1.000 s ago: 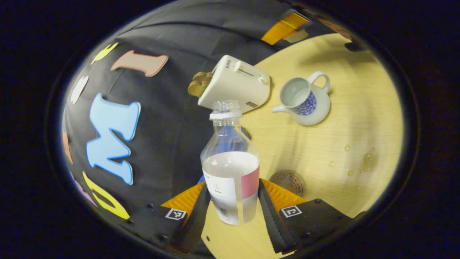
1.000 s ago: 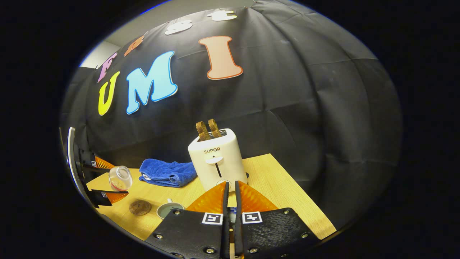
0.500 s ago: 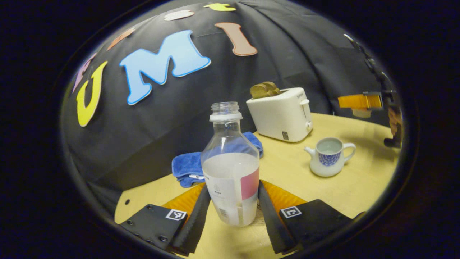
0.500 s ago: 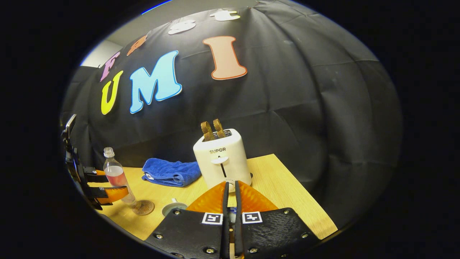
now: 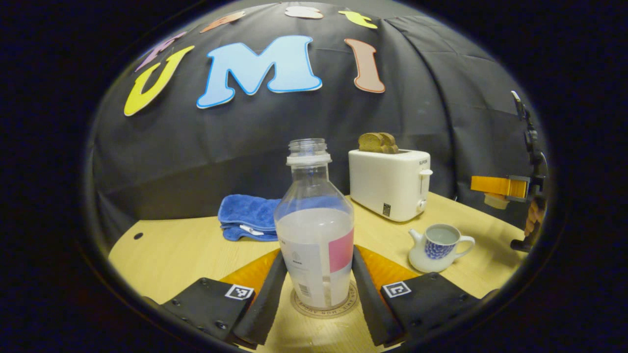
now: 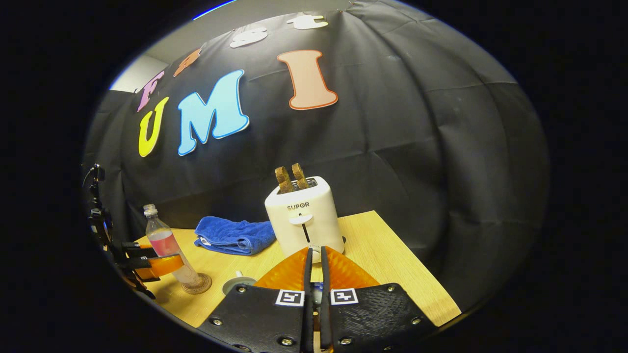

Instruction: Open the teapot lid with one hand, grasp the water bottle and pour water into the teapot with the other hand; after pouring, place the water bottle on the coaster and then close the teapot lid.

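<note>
Change: water bottle [image 5: 314, 230] is now standing upright on the coaster [image 5: 324, 308].
Left gripper [image 5: 315, 284]: still pinching the bottle.
Right gripper [image 6: 314, 274]: holding the lid [image 5: 495, 200], nearly closed.
Teapot [image 5: 437, 247]: sitting open beside.

The right gripper [image 6: 314, 274] hides most of the teapot [image 6: 235, 283] — its grasp unclear.

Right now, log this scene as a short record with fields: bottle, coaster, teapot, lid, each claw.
water bottle: upright, uncapped, partly full, standing on the coaster
coaster: round, under the bottle
teapot: lid off, water inside, right of the bottle
lid: held up in the right claw
left claw: fingers on both sides of the bottle
right claw: shut on the lid
background: toaster, blue towel
</note>
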The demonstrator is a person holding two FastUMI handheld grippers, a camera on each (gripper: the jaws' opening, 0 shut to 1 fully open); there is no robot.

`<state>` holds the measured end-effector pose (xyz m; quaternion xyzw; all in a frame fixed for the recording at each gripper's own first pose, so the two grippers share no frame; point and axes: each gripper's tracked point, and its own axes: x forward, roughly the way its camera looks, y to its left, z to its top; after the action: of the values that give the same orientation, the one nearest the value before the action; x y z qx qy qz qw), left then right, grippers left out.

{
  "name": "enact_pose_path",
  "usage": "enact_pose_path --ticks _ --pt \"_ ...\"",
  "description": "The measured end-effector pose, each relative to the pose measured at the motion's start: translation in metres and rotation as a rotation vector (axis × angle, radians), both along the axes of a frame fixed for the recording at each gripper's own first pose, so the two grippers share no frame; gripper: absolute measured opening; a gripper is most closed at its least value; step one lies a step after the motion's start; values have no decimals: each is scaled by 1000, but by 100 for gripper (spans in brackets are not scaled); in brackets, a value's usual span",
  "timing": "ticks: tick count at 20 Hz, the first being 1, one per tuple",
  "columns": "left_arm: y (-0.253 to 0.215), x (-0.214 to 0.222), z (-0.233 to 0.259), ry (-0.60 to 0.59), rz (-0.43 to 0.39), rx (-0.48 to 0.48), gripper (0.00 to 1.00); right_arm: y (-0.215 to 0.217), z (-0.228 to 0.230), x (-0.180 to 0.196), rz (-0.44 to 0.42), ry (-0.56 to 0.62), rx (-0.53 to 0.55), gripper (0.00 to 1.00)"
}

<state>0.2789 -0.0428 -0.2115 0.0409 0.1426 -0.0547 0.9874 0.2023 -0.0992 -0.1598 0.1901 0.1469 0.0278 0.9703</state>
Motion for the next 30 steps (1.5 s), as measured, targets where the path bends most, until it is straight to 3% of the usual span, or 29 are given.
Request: enact_pose_path --ticks 11,17,20,30 --pt "3 3 -9 7 14 -16 89 7 0 1 19 -3 -13 5" --pt "9 -3 -14 17 43 -66 100 11 4 0 32 -13 -11 5" --pt "8 -11 -13 18 48 -119 100 23 12 -3 61 -42 -9 5" --pt "-3 -86 4 -60 40 -124 100 97 28 15 213 -75 59 5"
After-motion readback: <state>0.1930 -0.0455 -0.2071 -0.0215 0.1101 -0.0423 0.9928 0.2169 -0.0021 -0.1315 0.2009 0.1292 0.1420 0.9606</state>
